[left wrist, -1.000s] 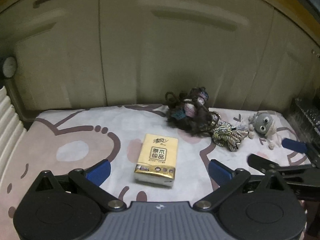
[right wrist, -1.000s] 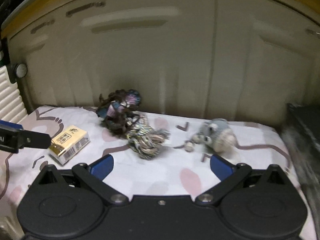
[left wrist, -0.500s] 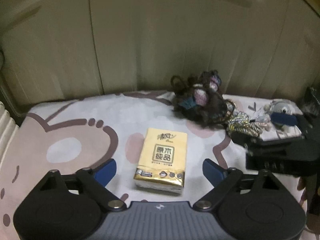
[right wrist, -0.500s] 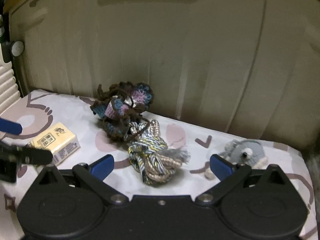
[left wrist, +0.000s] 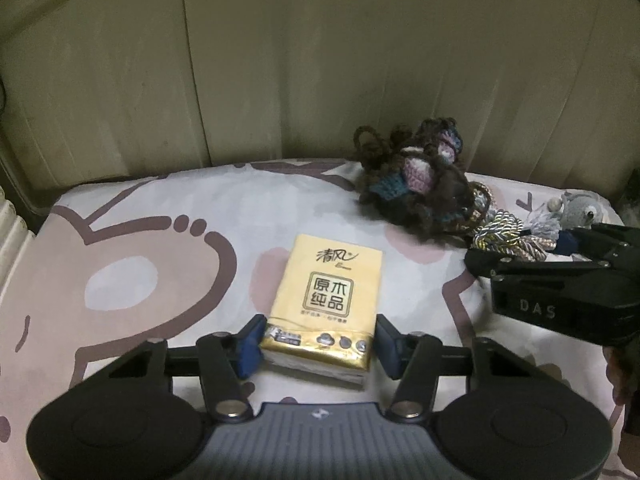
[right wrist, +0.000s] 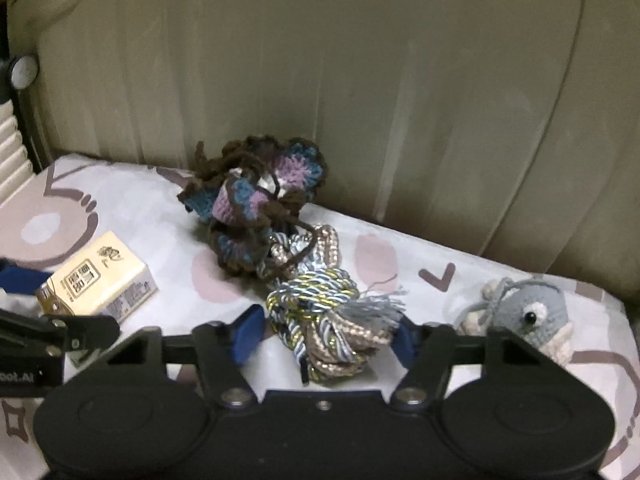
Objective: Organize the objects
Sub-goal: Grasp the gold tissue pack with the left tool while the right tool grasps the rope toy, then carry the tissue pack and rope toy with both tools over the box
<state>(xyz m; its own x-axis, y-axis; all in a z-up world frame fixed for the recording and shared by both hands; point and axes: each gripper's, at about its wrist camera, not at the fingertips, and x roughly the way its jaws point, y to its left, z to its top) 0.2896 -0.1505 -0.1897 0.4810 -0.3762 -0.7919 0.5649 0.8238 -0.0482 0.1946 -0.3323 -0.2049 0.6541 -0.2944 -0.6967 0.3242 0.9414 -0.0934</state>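
Note:
A yellow tissue pack [left wrist: 326, 292] [right wrist: 96, 284] lies on the patterned cloth [left wrist: 160, 240]. My left gripper [left wrist: 320, 346] is closing on its near end, and both blue pads touch the pack's sides. In the right wrist view a knotted multicolour rope [right wrist: 324, 320] [left wrist: 504, 232] lies between the fingers of my right gripper [right wrist: 326, 338]. Those jaws are closing too, with the pads just beside the knot. A brown, purple and blue crochet piece [right wrist: 256, 200] [left wrist: 416, 184] lies behind the rope and touches it.
A grey crocheted animal toy [right wrist: 528, 312] [left wrist: 580, 212] lies on the cloth to the right of the rope. A beige panelled wall [left wrist: 320, 60] rises just behind the cloth. A white ribbed surface [right wrist: 12, 152] borders the left edge.
Both grippers moved forward and down and their jaws narrowed. The left came around the tissue pack. The right swung left from the grey toy to the rope knot.

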